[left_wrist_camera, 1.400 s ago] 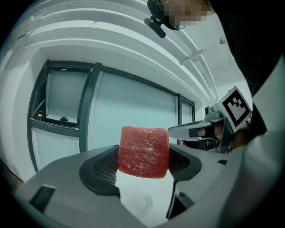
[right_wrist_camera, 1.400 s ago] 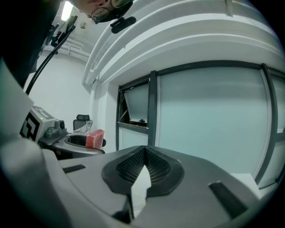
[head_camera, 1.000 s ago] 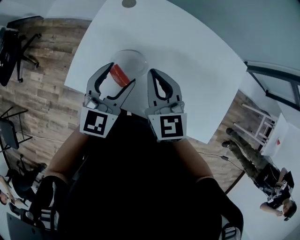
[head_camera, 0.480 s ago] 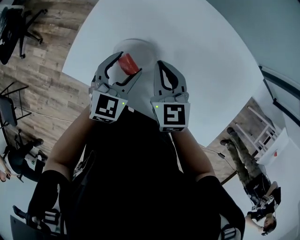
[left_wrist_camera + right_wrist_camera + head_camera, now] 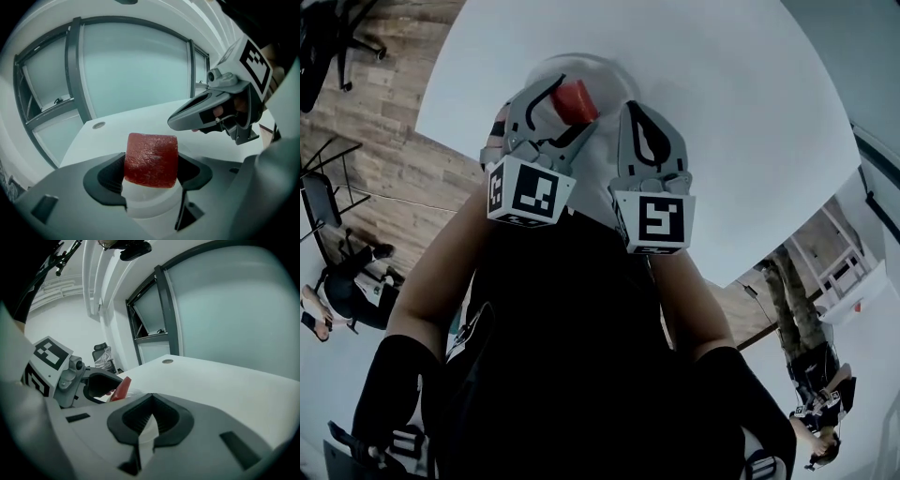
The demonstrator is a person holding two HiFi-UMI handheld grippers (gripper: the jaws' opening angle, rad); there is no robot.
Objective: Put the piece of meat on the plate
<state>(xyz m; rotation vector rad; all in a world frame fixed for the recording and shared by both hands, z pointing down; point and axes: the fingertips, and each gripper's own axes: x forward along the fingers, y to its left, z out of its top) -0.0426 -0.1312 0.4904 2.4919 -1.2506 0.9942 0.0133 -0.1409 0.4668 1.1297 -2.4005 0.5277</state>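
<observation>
A red piece of meat (image 5: 575, 95) (image 5: 151, 159) is clamped between the jaws of my left gripper (image 5: 578, 102) (image 5: 151, 165), which is shut on it. It hangs just above a round white plate (image 5: 610, 73) (image 5: 147, 200) on the white table. My right gripper (image 5: 641, 107) (image 5: 150, 400) is beside it on the right, shut with nothing in it. The left gripper view shows the right gripper (image 5: 175, 122) pointing in from the right. From the right gripper view, the meat (image 5: 122, 387) in the left gripper (image 5: 114, 386) appears edge-on at the left.
The white table (image 5: 741, 122) has a round grommet (image 5: 98, 125) (image 5: 167, 361) near its far end. Its left edge borders a wooden floor with office chairs (image 5: 323, 42). A person (image 5: 342, 286) sits at the lower left and another stands at the lower right (image 5: 811, 370).
Both grippers have moved forward and up in the head view. The meat, held throughout in the left gripper, now sits further over the plate.
</observation>
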